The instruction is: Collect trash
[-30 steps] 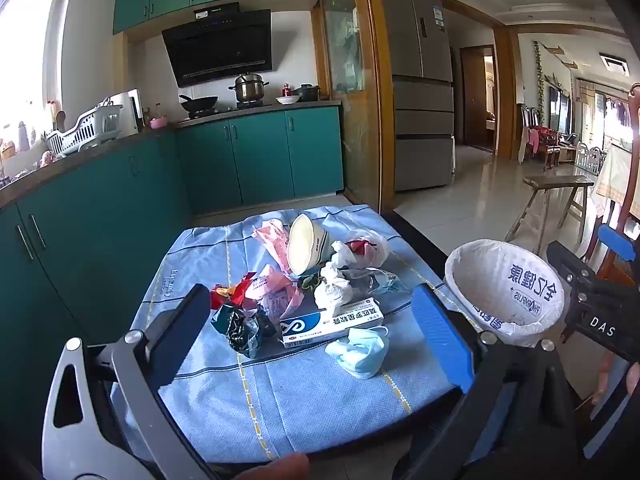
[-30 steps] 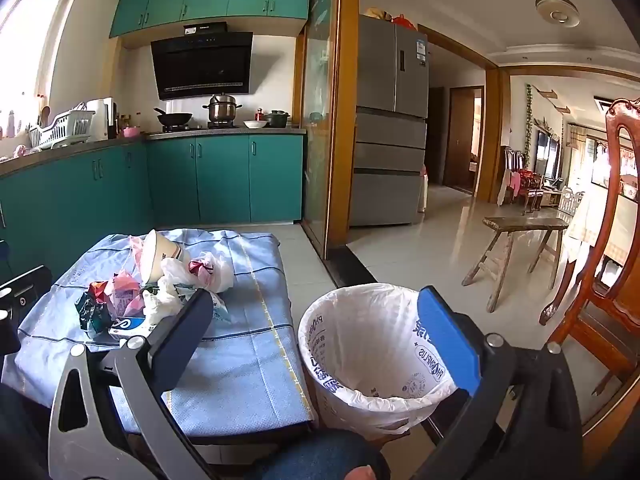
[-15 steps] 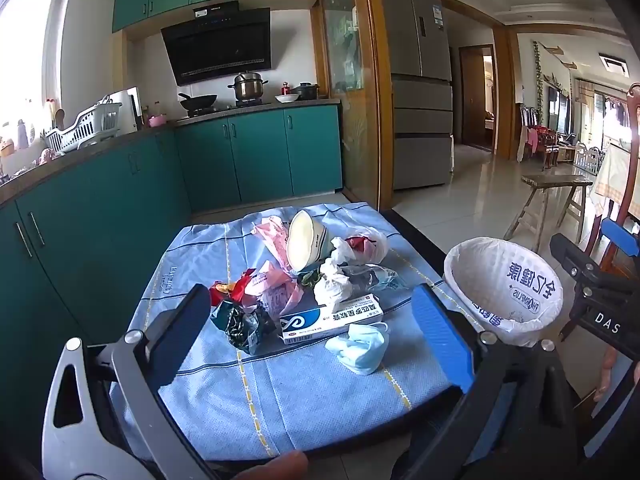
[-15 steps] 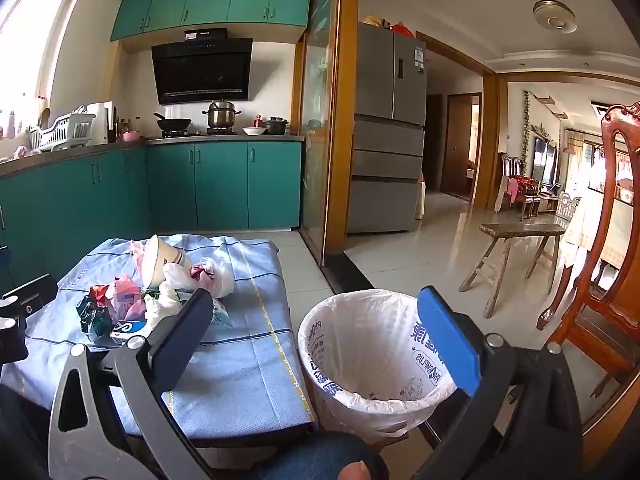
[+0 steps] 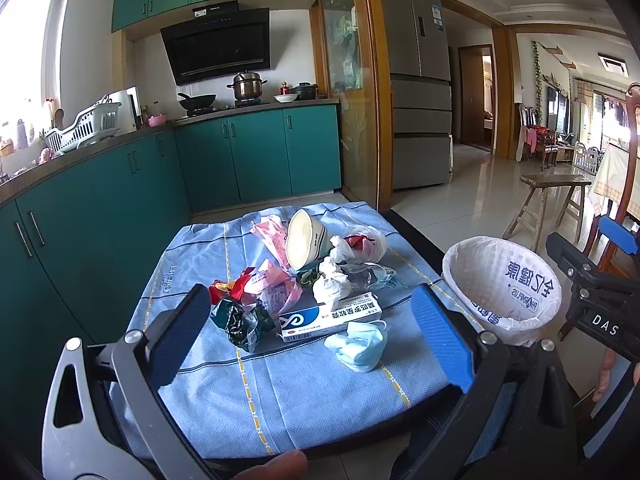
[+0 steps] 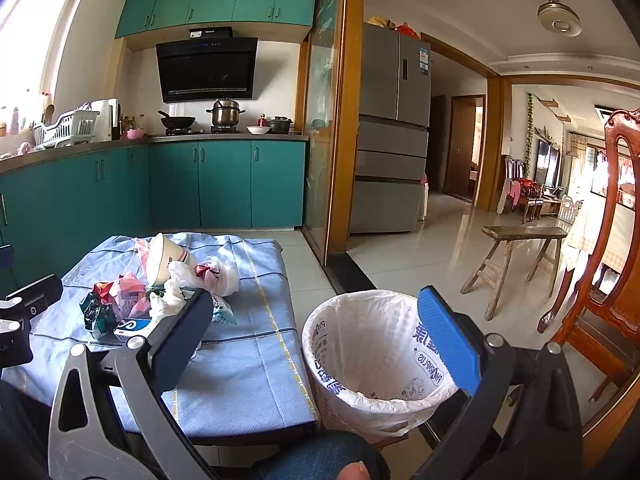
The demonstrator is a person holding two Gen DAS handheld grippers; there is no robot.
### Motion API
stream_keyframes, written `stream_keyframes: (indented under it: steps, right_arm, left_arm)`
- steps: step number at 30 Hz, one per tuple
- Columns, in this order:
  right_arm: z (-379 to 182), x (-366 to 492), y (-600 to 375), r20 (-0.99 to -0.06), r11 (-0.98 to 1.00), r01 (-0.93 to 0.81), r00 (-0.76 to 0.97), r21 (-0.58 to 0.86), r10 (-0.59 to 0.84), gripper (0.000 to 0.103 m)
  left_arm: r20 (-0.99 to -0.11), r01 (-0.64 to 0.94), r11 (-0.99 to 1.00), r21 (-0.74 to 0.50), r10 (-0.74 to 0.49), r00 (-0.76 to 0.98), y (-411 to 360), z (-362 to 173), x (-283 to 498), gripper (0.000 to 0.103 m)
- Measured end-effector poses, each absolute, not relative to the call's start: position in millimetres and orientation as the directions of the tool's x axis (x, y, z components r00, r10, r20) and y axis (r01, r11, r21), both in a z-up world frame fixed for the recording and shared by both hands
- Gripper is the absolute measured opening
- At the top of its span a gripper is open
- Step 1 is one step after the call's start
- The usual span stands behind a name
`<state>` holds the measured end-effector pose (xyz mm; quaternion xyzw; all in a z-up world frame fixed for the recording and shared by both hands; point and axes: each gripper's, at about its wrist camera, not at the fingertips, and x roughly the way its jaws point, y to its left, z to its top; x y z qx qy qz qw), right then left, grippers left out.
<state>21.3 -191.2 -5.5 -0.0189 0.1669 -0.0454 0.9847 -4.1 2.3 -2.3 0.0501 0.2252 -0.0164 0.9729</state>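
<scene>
Trash point(image 5: 312, 292) lies heaped on the blue-clothed table point(image 5: 304, 396), nothing collected yet, with left gripper point(image 5: 312, 336) and right gripper point(image 6: 316, 332) both spread empty, so next comes reaching for the face mask point(image 5: 358, 346) nearest the lined bin point(image 6: 376, 364).

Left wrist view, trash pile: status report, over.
Both claws, left claw and right claw, open, empty. Trash pile untouched on blue cloth; lined bin beside table, empty. Nothing blocking.

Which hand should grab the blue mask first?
Probably the left. The left gripper is open and faces the mask; the right gripper points over the bin.
</scene>
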Motion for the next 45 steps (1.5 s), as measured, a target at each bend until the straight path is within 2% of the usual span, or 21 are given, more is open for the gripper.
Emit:
stream_keyframes:
  steps: [45]
  right_arm:
    - [-0.7, 21.1, -186.1, -0.335, 0.992, 0.094, 0.935, -0.080, -0.116, 0.100]
  left_arm:
    - [-0.462, 0.063, 0.994, 0.084, -0.017, 0.887, 3.5, -6.0, -2.7, 0.100]
